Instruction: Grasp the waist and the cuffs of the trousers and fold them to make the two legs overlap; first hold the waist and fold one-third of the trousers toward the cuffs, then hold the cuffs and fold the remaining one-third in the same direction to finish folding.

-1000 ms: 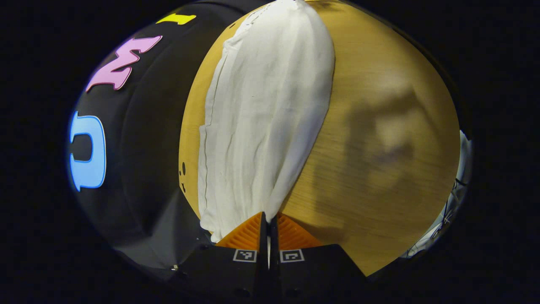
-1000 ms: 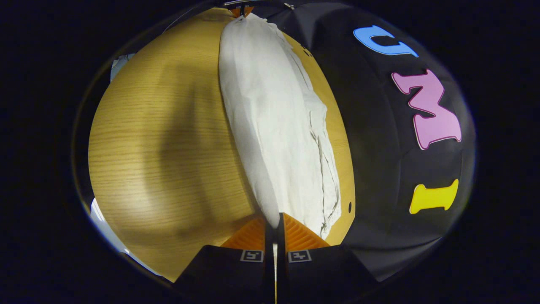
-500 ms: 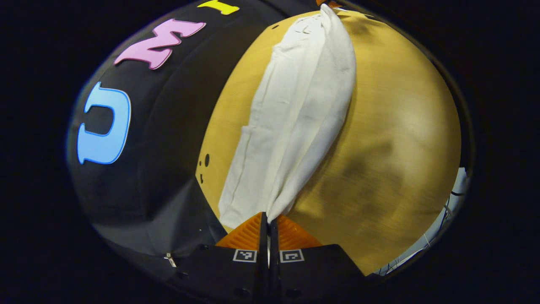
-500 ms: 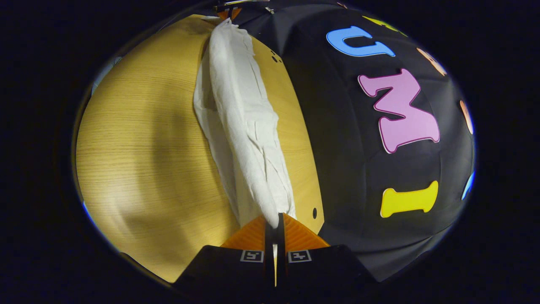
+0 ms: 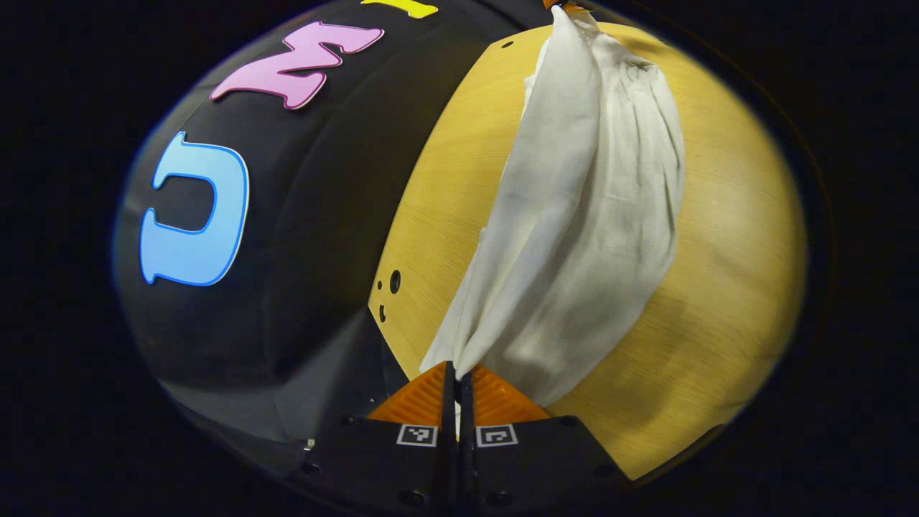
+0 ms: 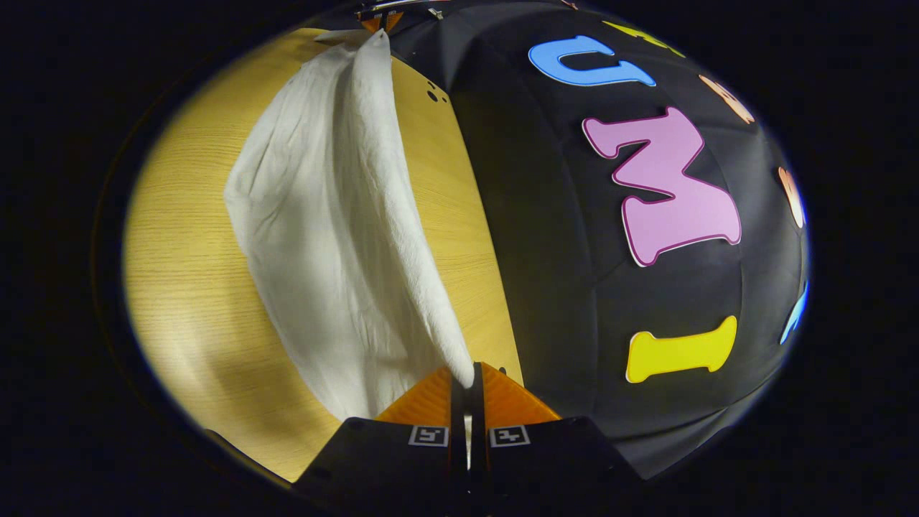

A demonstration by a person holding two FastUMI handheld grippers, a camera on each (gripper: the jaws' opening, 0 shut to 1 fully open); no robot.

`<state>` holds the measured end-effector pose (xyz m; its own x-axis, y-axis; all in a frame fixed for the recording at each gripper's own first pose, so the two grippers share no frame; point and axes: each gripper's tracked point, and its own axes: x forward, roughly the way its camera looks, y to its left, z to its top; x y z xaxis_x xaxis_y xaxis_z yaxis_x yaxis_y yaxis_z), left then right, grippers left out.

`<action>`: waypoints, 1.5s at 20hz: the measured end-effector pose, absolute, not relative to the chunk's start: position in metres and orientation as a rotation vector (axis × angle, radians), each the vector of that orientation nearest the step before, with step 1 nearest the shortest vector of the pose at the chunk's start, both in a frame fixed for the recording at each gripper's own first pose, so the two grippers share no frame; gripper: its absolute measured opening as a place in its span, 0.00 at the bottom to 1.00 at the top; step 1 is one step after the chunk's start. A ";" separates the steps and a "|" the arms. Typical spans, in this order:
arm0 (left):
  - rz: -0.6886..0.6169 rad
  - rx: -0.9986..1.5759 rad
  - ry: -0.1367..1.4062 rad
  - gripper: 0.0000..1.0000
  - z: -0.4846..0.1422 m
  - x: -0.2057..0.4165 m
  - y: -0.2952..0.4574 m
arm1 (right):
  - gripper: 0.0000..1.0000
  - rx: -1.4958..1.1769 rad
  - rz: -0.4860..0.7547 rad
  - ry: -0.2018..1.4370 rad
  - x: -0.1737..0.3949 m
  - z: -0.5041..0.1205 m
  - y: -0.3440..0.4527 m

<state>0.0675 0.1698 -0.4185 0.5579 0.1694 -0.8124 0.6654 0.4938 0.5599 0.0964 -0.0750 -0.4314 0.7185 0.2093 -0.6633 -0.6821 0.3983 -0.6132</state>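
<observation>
White trousers [image 5: 581, 230] hang stretched between both grippers above the wooden table [image 5: 725, 287]. My left gripper [image 5: 456, 373] is shut on one end of the cloth, and the fabric runs up and away to the right gripper [image 5: 561, 4] at the top edge. In the right gripper view the trousers [image 6: 337, 230] sag toward the table [image 6: 187, 287] on the left, with my right gripper [image 6: 468, 375] shut on the near end. The left gripper [image 6: 377, 18] shows at the top, pinching the far end. Which end is the waist I cannot tell.
The booth's black cloth wall [image 5: 301, 215] rises along the table's far edge [image 6: 474, 237]. Small holes [image 5: 393, 281] mark the table corner near the left gripper, and others [image 6: 432, 93] show in the right gripper view.
Both grippers have risen and swung toward the wall, lifting the trousers off the table. The cloth now hangs in a sagging sheet instead of lying flat along the tabletop.
</observation>
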 end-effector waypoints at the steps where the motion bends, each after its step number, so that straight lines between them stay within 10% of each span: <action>1: -0.357 1.029 0.974 0.05 -0.422 0.070 0.171 | 0.06 -1.007 0.587 0.553 0.100 -0.435 -0.075; 21: -0.361 1.025 1.134 0.10 -0.502 0.106 0.174 | 0.08 -0.915 0.611 0.713 0.137 -0.541 -0.052; 26: -0.321 1.142 1.107 0.54 -0.498 0.124 0.181 | 0.11 -0.915 0.625 0.728 0.139 -0.557 -0.052; 27: -0.315 1.162 1.098 0.75 -0.497 0.126 0.184 | 0.15 -0.915 0.620 0.724 0.140 -0.558 -0.052; 30: -0.308 1.195 1.111 0.89 -0.497 0.125 0.182 | 0.45 -0.942 0.575 0.672 0.151 -0.551 -0.058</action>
